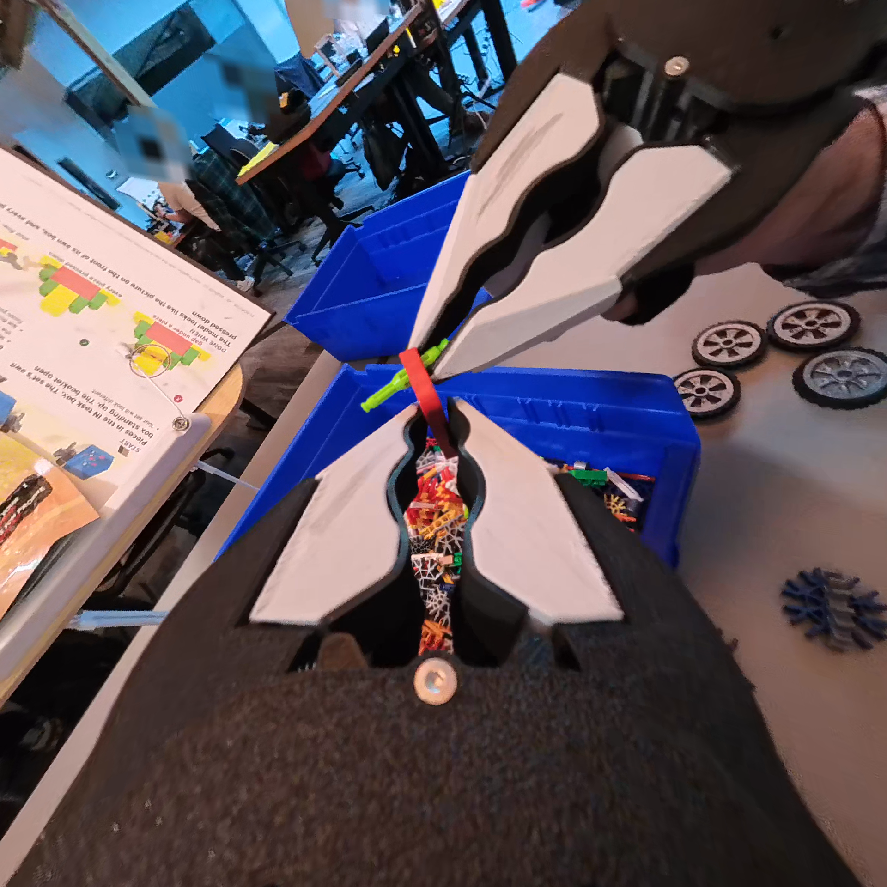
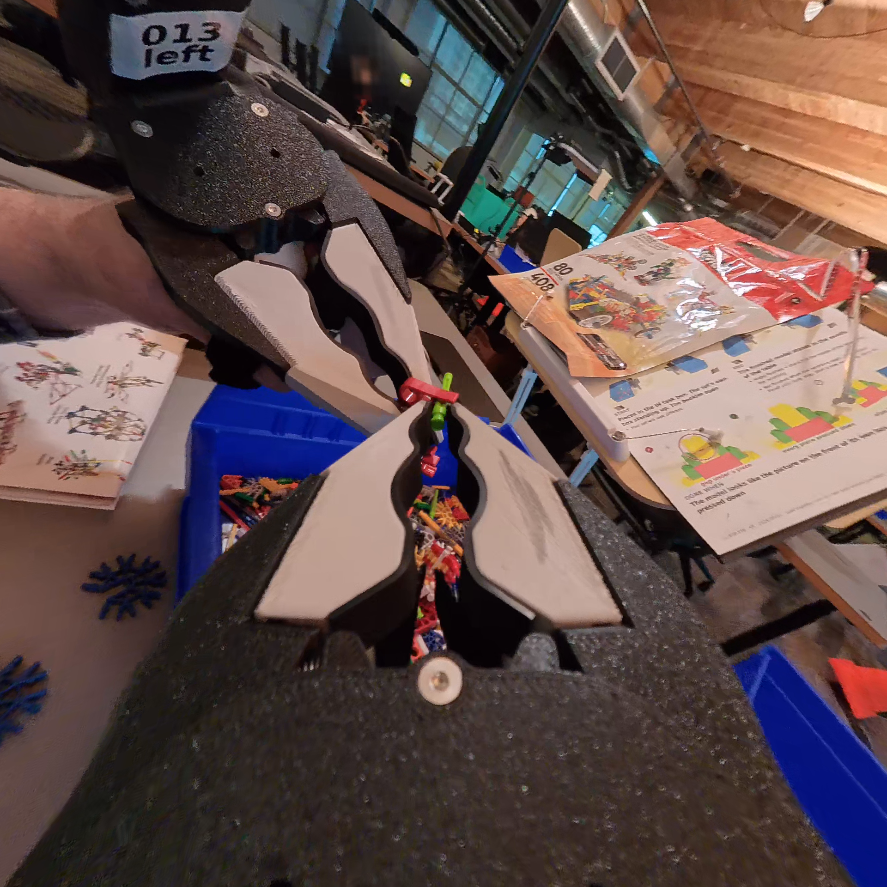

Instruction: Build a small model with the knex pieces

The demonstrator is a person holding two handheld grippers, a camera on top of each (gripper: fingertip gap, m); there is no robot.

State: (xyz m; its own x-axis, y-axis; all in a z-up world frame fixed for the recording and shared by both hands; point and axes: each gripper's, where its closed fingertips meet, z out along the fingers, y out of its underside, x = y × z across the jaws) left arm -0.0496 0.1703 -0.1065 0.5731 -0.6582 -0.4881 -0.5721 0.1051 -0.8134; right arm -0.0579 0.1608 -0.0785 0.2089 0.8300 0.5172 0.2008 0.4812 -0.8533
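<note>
In the left wrist view my left gripper is shut on a red plastic piece, held above a blue bin full of small construction-toy parts. My right gripper comes in from the upper right, shut on a lime-green rod that crosses the red piece and touches it. In the right wrist view my right gripper grips the green rod. The left gripper reaches in from the upper left with the red piece. The bin lies below both.
Several grey-spoked black wheels and a stack of blue snowflake connectors lie on the table to the right. A second blue bin stands behind. An instruction sheet sits on a tilted stand. A booklet and a toy bag show too. Both grippers' tips are close together, under 4 cm apart.
</note>
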